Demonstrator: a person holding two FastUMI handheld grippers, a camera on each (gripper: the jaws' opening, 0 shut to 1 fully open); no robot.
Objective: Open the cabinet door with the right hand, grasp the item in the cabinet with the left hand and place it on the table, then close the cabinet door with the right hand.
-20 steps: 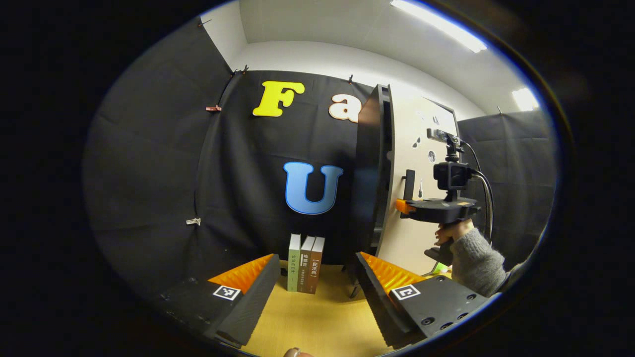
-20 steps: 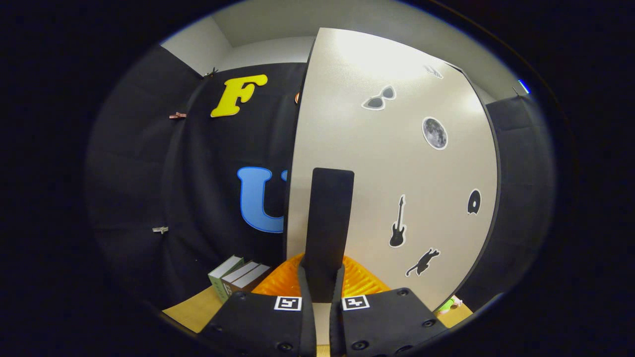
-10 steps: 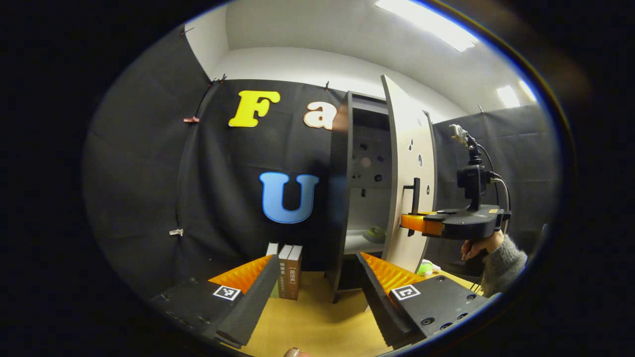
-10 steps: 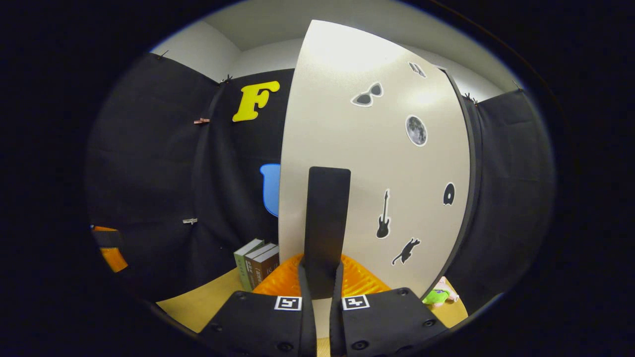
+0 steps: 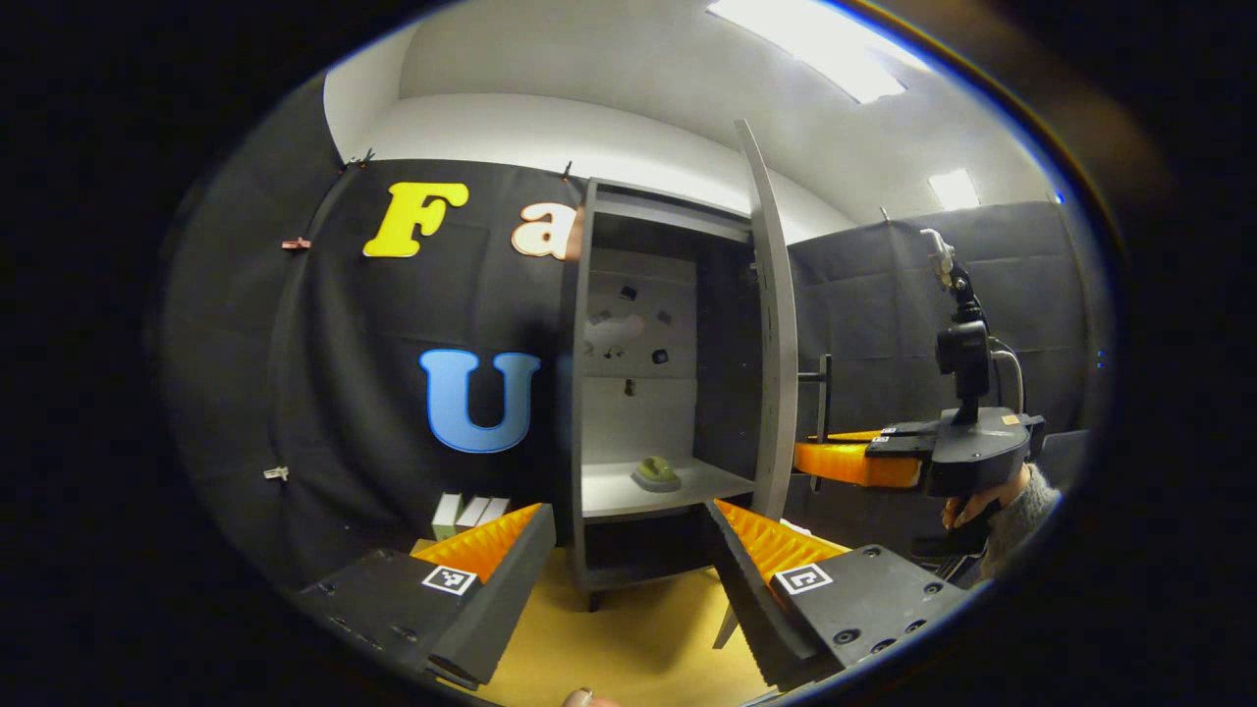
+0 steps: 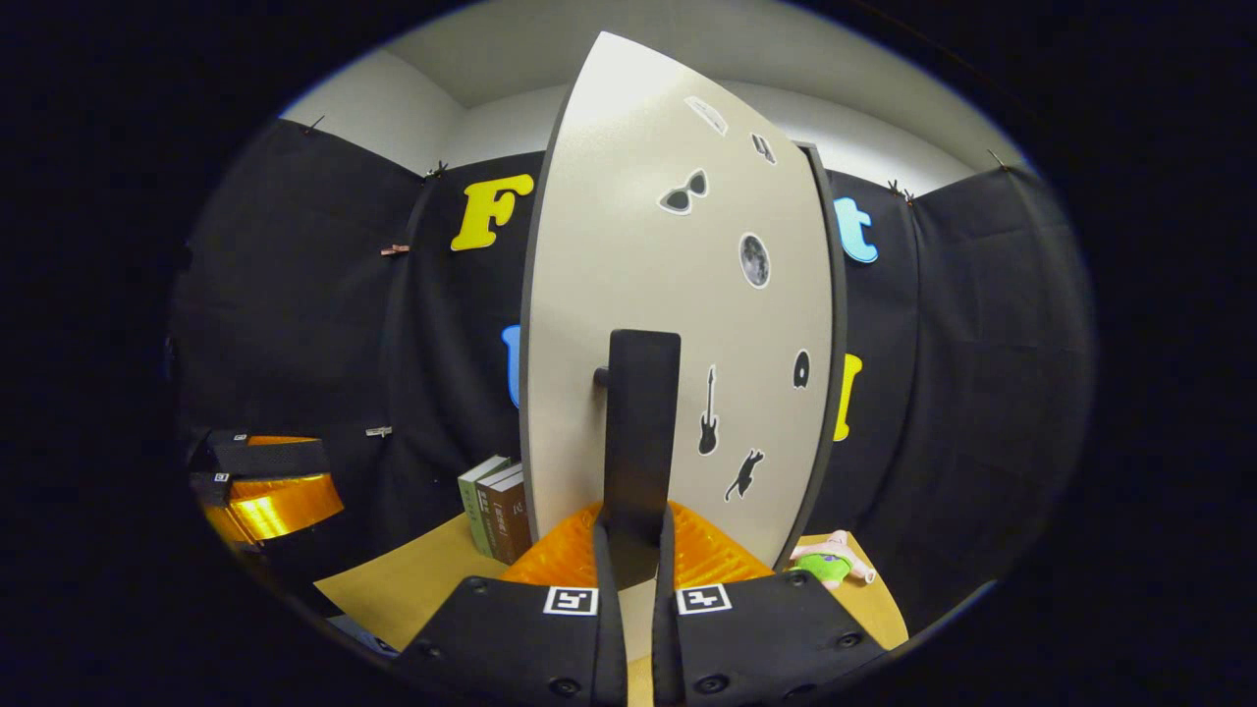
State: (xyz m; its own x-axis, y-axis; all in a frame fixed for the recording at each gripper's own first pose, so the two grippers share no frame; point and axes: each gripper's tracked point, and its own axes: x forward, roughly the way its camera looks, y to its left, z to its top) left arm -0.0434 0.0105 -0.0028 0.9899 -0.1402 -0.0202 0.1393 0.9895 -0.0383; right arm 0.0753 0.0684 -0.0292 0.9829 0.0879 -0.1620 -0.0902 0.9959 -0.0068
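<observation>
The right gripper is clamped on the black bar handle of the pale cabinet door, which stands wide open. The left gripper hangs with fingers apart before the dark cabinet; the small green item rests on its grey shelf.

A grey knit sleeve covers the wrist; black gripper bodies bear square markers and screws.

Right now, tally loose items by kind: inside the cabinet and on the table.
Greenish item on the cabinet shelf: 1
Books standing on the table: 3
Plush toy on the table: 1
Total: 5
</observation>
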